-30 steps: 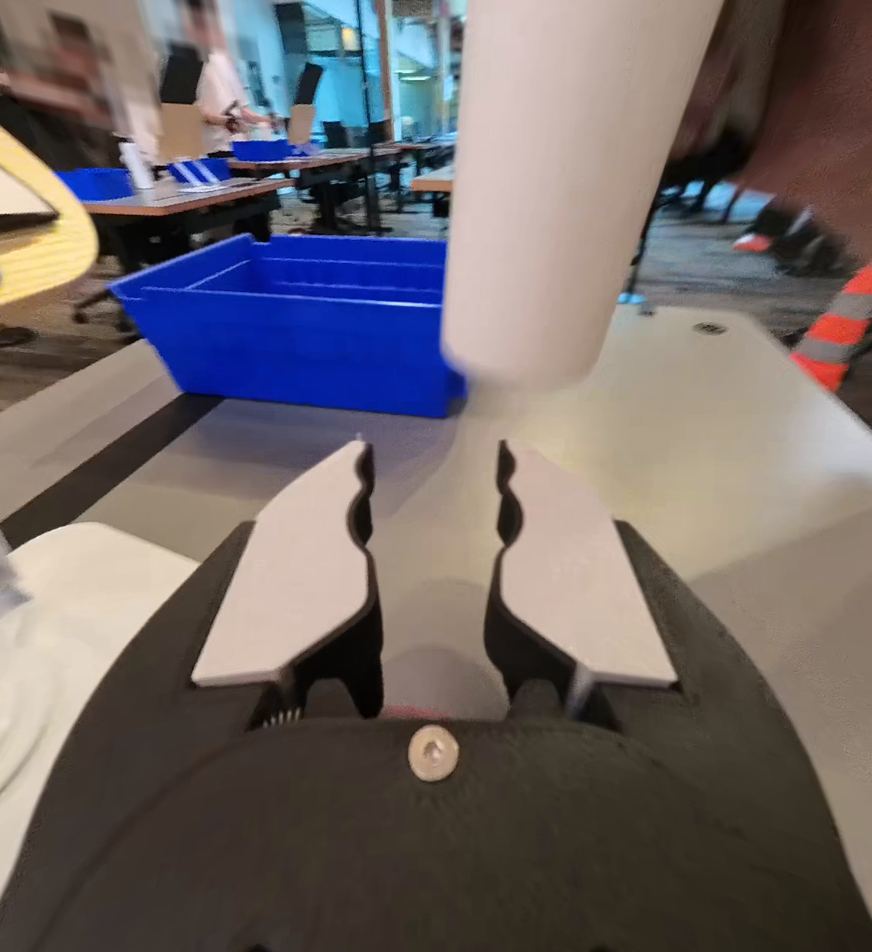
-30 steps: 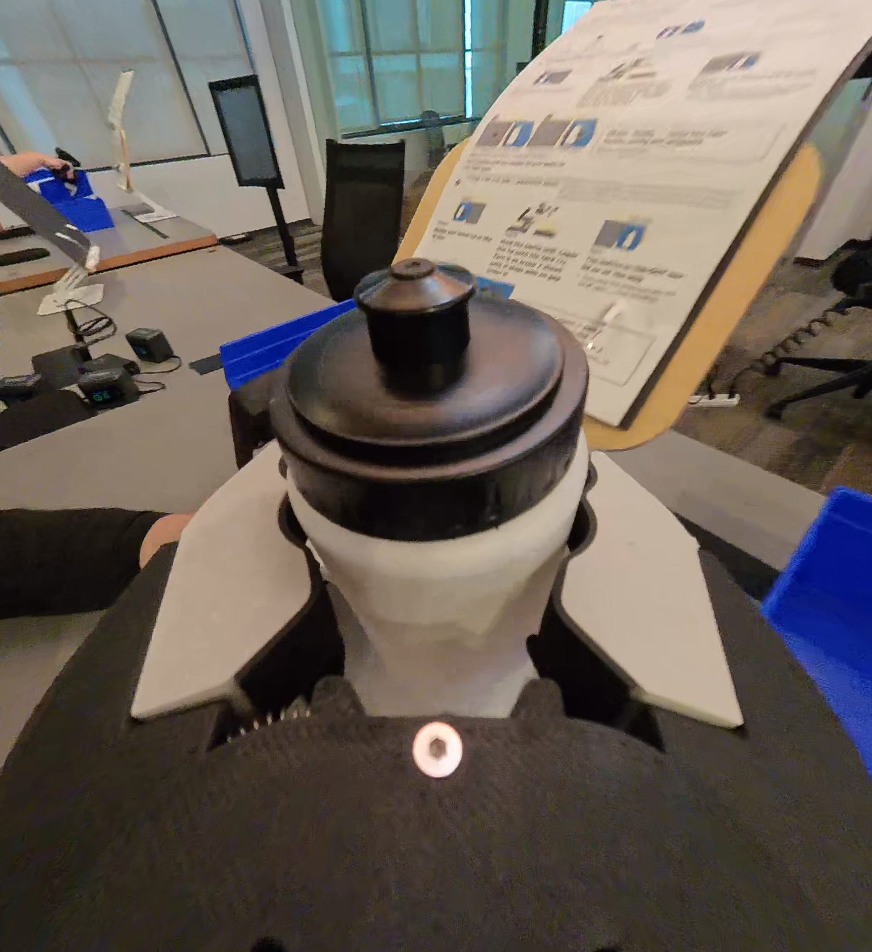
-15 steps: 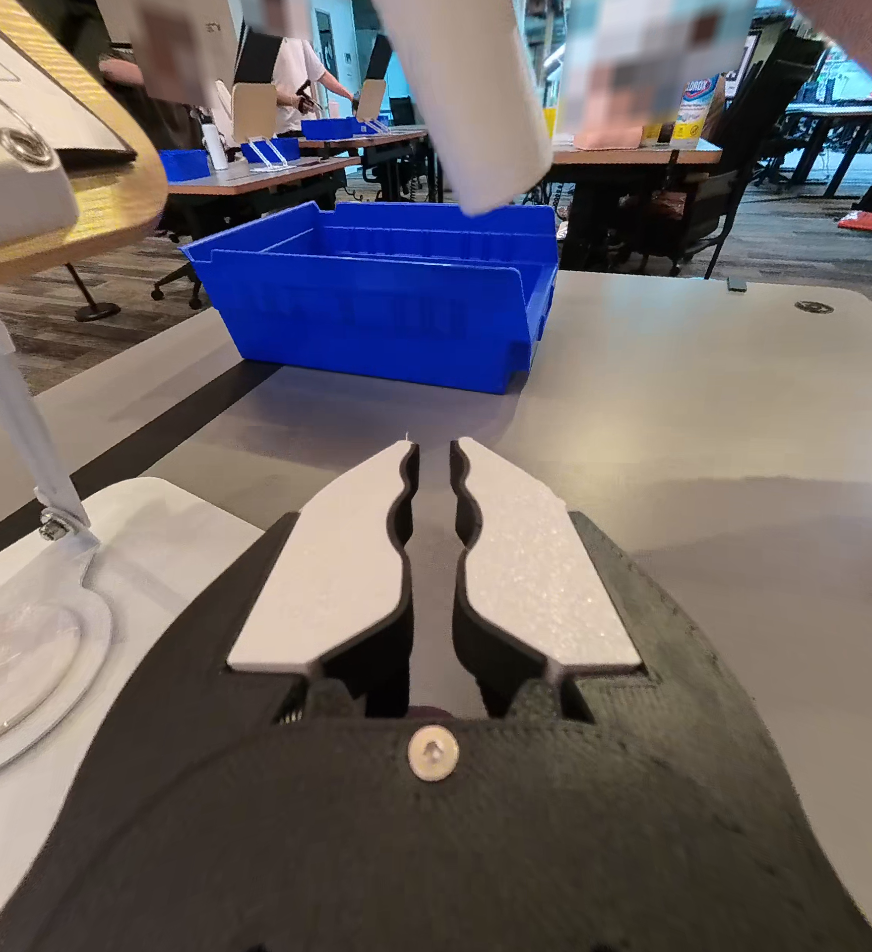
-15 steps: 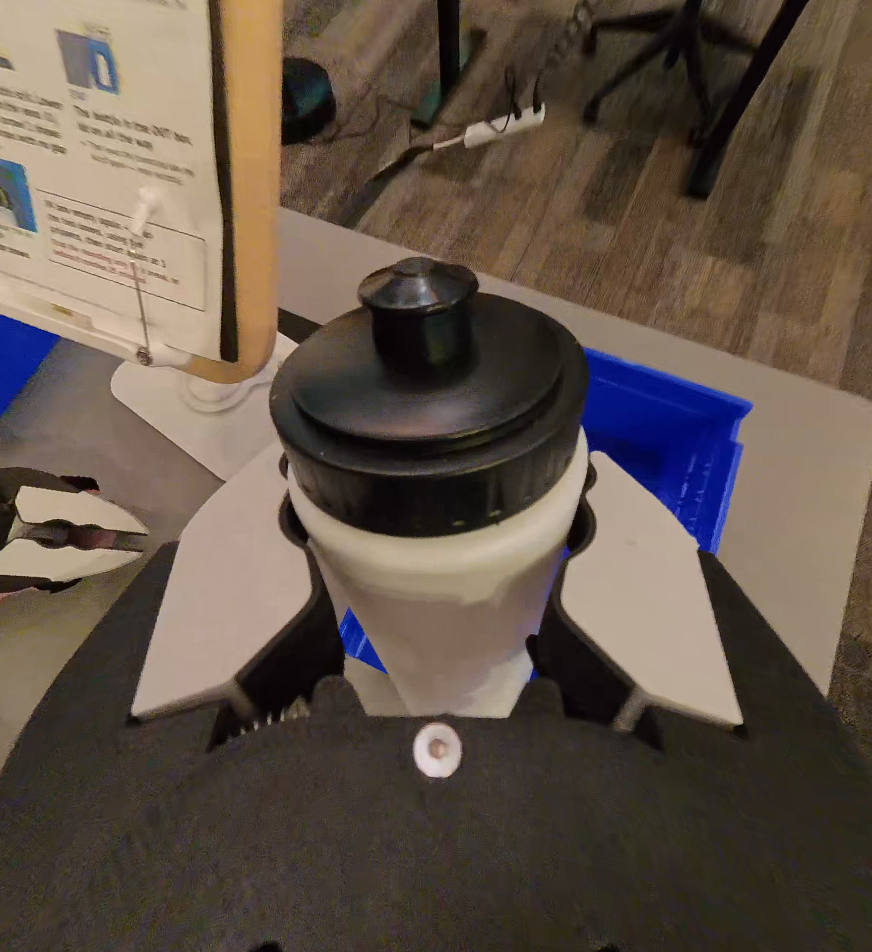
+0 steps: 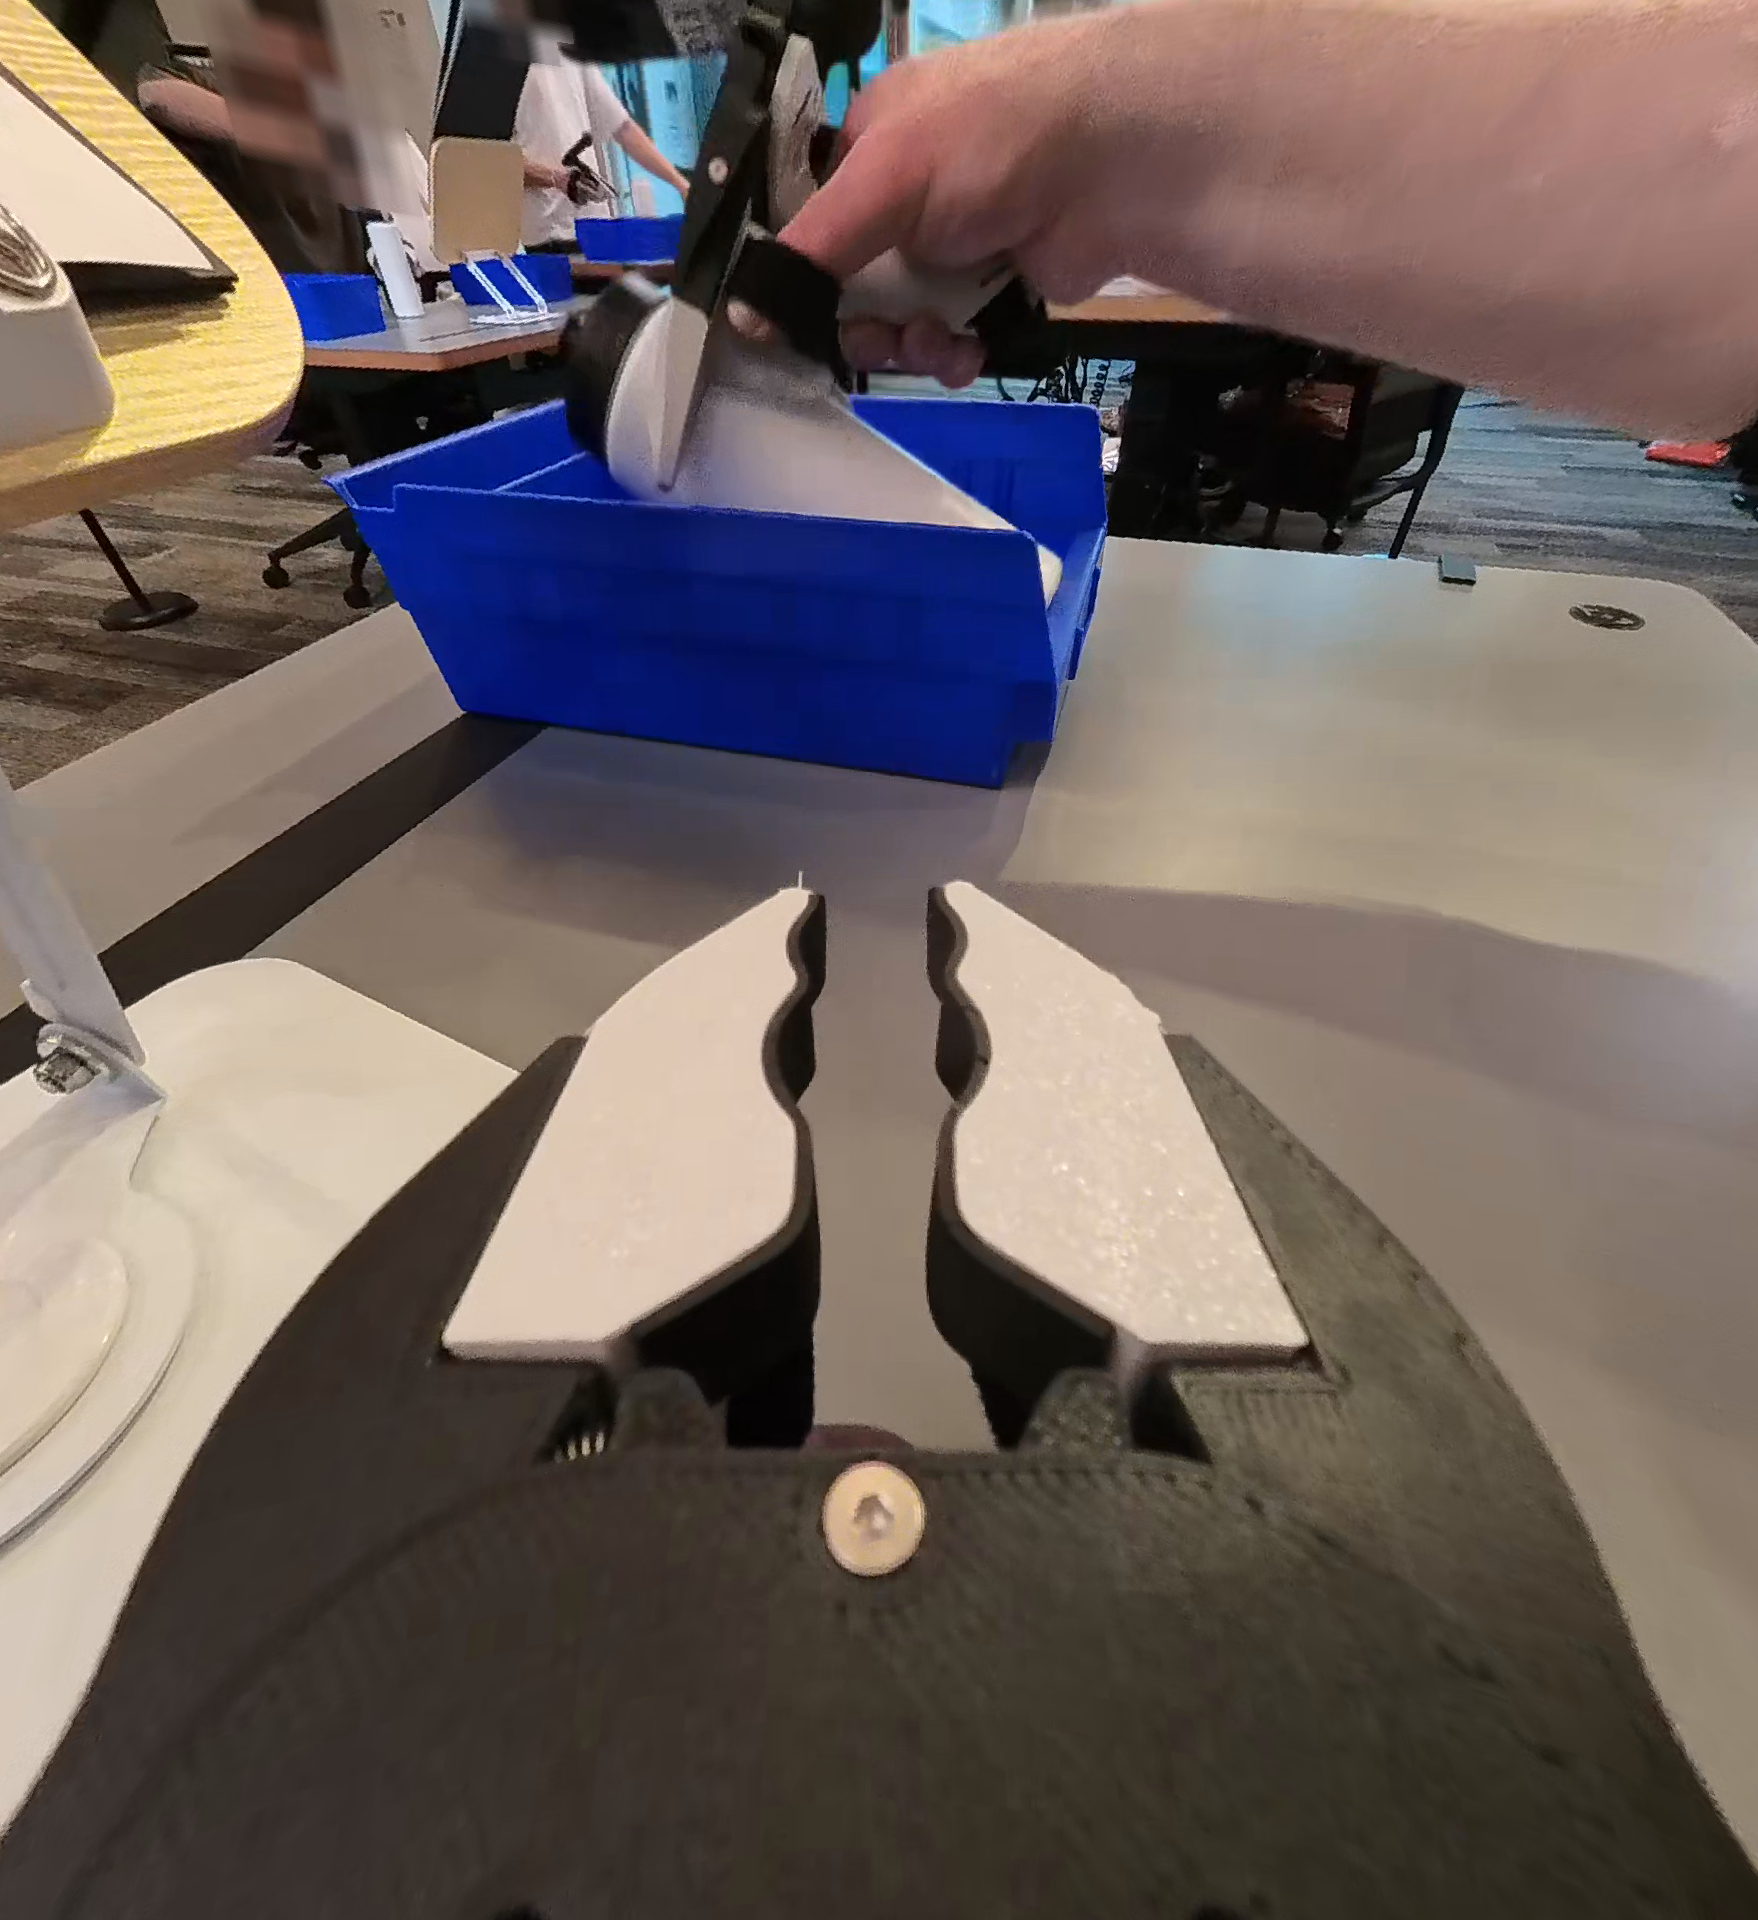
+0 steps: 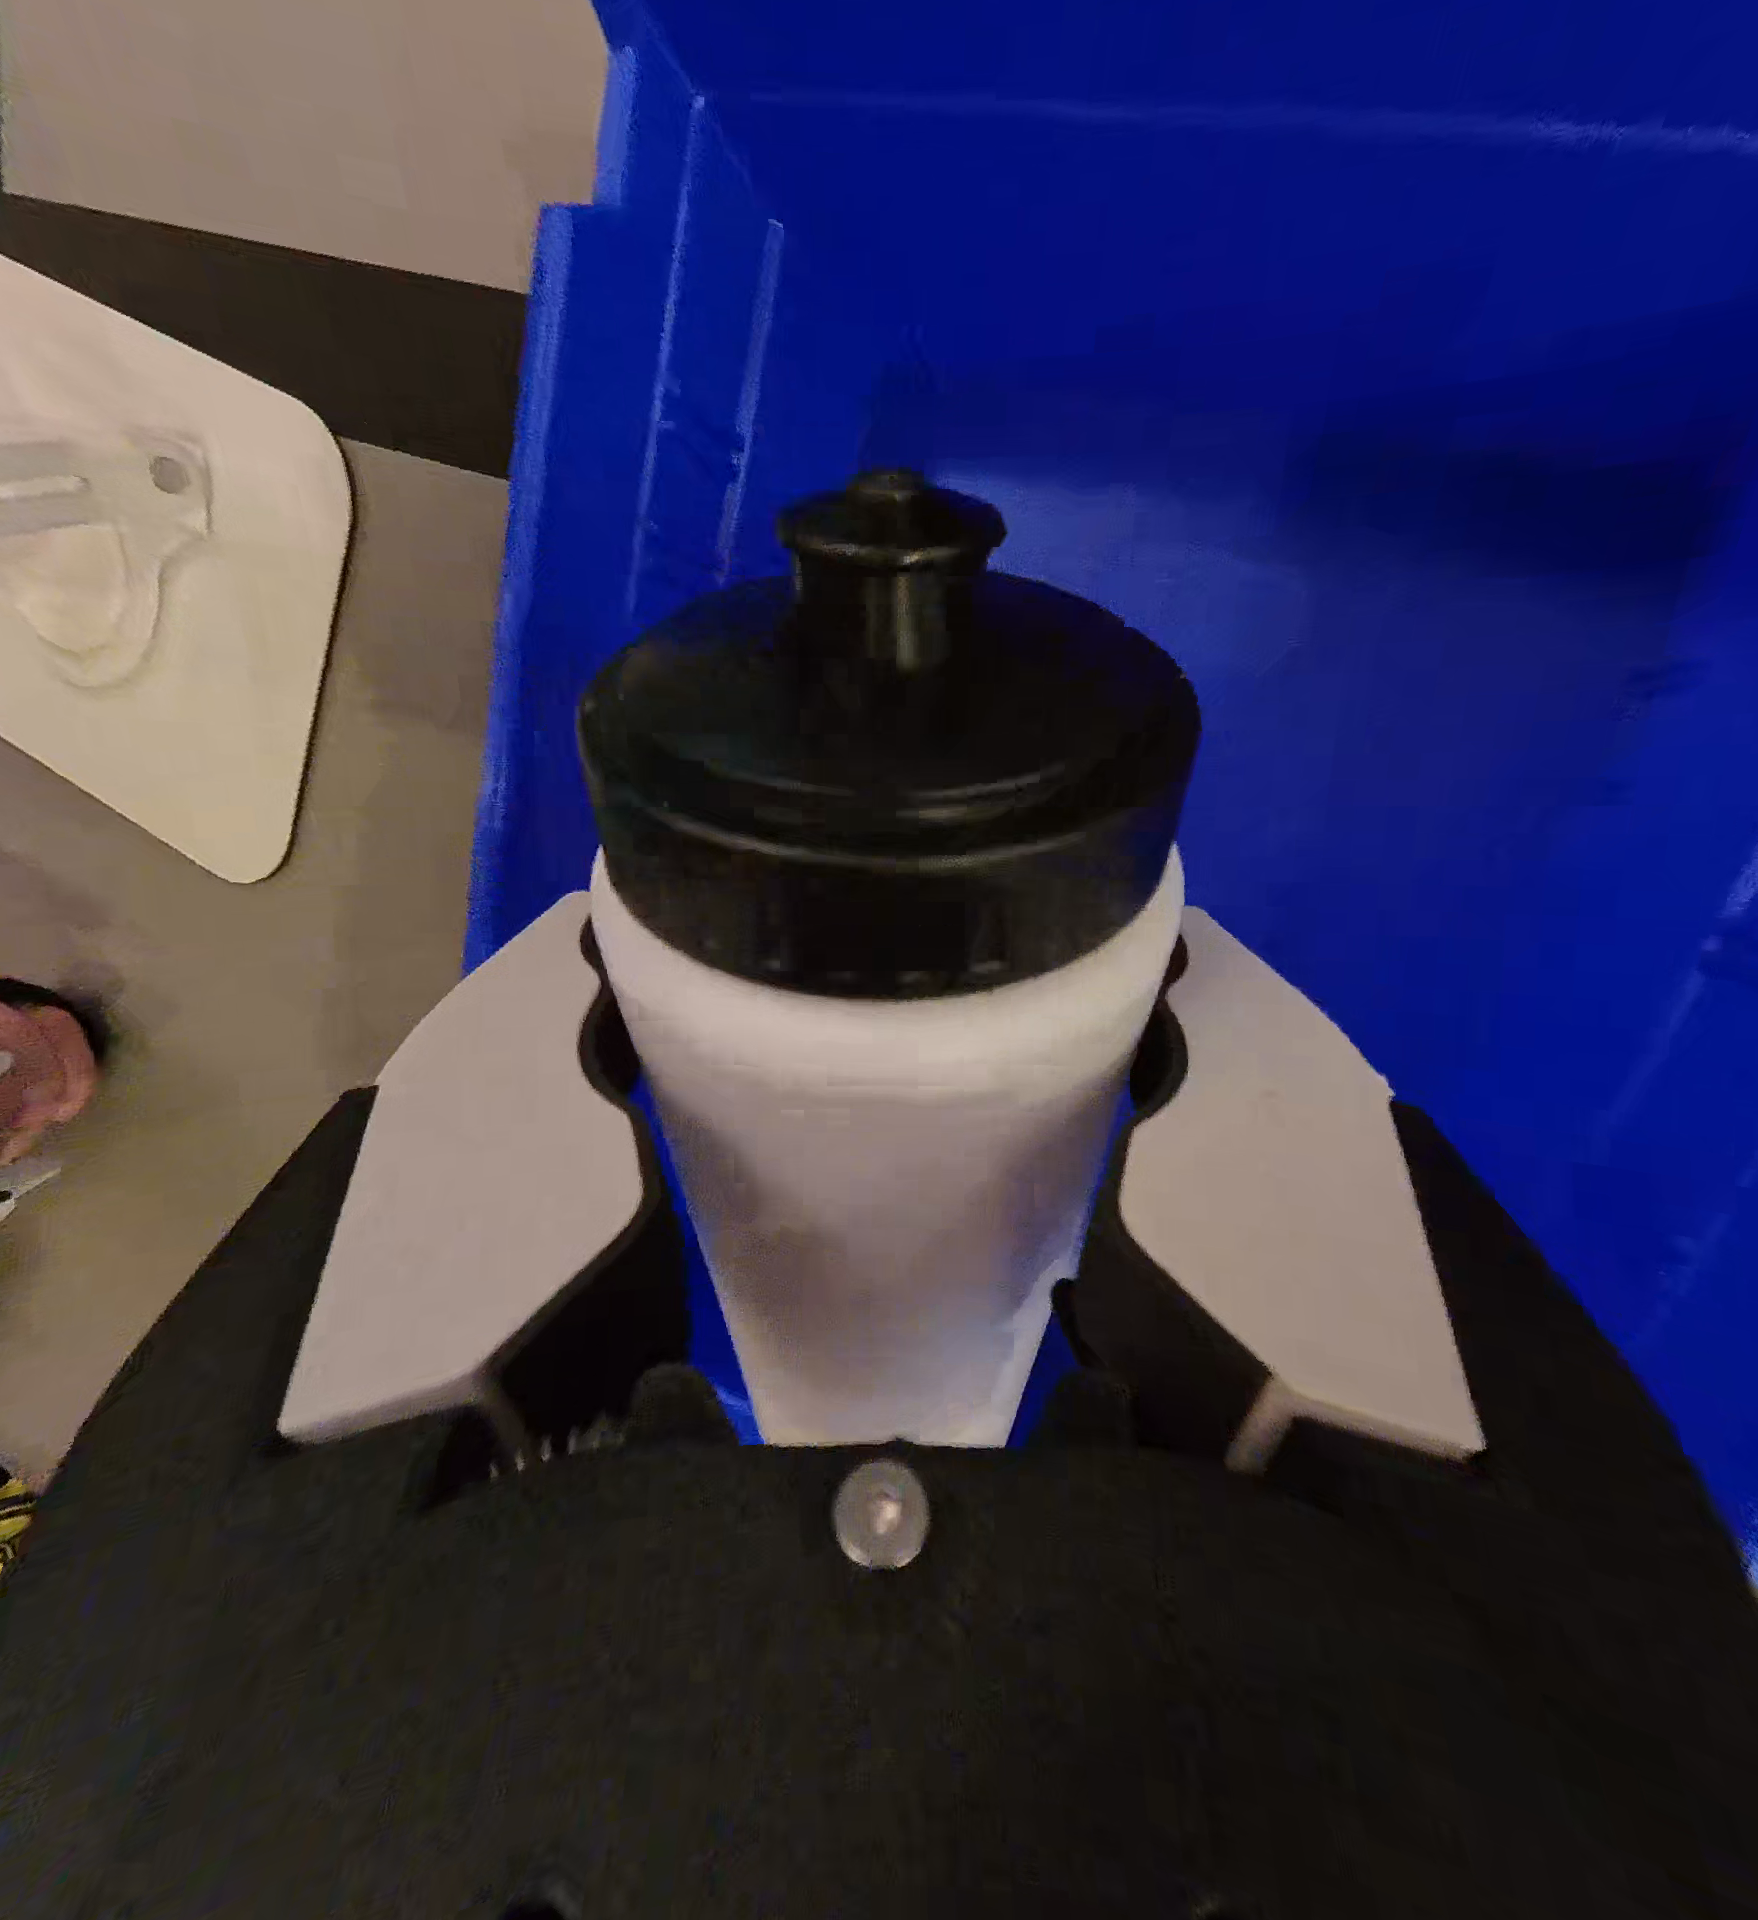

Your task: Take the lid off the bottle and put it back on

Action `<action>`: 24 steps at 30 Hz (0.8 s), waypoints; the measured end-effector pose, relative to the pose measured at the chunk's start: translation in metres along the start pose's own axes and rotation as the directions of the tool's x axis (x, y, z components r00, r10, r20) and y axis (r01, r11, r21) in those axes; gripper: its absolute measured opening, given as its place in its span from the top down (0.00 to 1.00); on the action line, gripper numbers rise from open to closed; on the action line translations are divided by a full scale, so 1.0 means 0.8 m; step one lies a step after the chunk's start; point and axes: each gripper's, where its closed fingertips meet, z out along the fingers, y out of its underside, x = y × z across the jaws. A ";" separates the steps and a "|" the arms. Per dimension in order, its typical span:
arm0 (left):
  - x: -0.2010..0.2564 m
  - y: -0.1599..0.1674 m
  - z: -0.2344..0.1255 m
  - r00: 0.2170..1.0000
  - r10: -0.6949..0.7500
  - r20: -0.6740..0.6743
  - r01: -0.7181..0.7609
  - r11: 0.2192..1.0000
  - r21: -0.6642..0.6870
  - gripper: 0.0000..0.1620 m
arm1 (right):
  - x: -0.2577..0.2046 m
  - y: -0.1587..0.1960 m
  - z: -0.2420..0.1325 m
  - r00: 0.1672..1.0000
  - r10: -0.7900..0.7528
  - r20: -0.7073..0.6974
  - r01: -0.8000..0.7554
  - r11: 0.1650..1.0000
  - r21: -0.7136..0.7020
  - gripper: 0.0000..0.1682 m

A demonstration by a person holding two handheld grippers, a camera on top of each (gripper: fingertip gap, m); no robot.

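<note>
My right gripper (image 6: 885, 935) is shut on a white bottle (image 6: 885, 1122), gripping just below its black lid (image 6: 885, 790), which sits on the bottle. It holds the bottle over the inside of the blue bin (image 6: 1374, 416). In the left wrist view the bottle (image 5: 833, 457) lies tilted over the bin (image 5: 729, 634), lid (image 5: 600, 343) to the left, bottom end near the bin's right wall. My left gripper (image 5: 875, 904) hovers low over the grey table (image 5: 1374, 831) in front of the bin. Its fingers stand slightly apart with nothing between them.
A white stand base (image 5: 231, 1091) with a post and a wooden-edged sign board (image 5: 179, 343) is at the left; the base also shows in the right wrist view (image 6: 127, 520). A person's hand (image 5: 1166, 156) holds the right gripper. Desks, chairs and people are beyond the table.
The right gripper swung the bottle from high above down and tilted over the blue bin, still gripped. The left gripper's fingers narrowed on air, then parted a little.
</note>
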 end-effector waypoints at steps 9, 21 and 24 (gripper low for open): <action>-0.002 0.001 0.001 1.000 -0.012 -0.002 0.012 1.000 -0.007 0.84 | -0.023 -0.005 -0.019 0.996 -0.021 0.089 0.009 0.990 0.142 0.43; -0.009 0.003 -0.004 0.998 0.013 0.065 -0.012 1.000 -0.017 0.79 | -0.025 0.087 -0.132 0.961 -0.126 -0.247 0.235 0.844 0.482 0.38; -0.026 -0.001 -0.025 0.983 0.045 0.180 -0.042 0.999 -0.019 0.78 | 0.017 0.109 -0.152 0.966 -0.002 -0.259 0.157 0.802 0.576 0.35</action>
